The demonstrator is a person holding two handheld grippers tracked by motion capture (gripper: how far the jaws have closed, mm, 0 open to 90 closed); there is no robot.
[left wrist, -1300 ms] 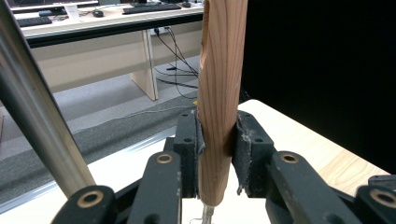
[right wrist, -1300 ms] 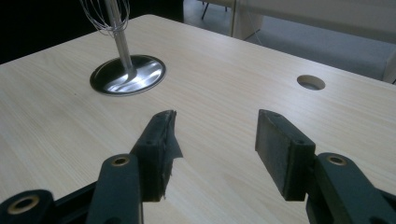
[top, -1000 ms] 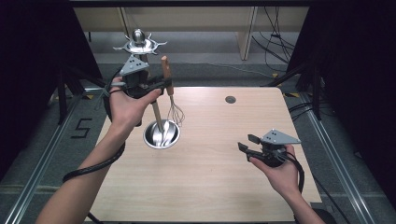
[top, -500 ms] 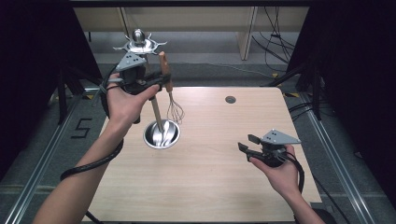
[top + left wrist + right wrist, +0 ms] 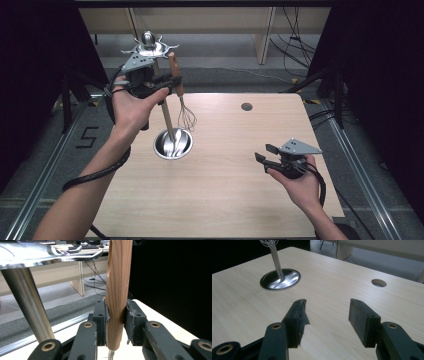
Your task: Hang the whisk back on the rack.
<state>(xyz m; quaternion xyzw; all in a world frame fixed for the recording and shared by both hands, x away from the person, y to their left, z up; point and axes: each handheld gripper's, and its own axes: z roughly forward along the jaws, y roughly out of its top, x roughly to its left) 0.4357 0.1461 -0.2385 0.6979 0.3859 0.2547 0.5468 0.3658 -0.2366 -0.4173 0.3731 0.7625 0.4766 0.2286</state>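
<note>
The left gripper [image 5: 172,80] is held up high, squeezing the whisk [image 5: 181,102] by its wooden handle. The right gripper [image 5: 266,155] rests low over the table [image 5: 225,200], jaws wide open.

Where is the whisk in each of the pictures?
High view: the whisk hangs upper left, its wooden handle in the left gripper, wires above the table.
Left gripper view: its wooden handle stands in the middle, squeezed between the jaws.
Right gripper view: its wires peek in at the top left edge.
Shared landmark: the shiny stand with its round base.
</note>
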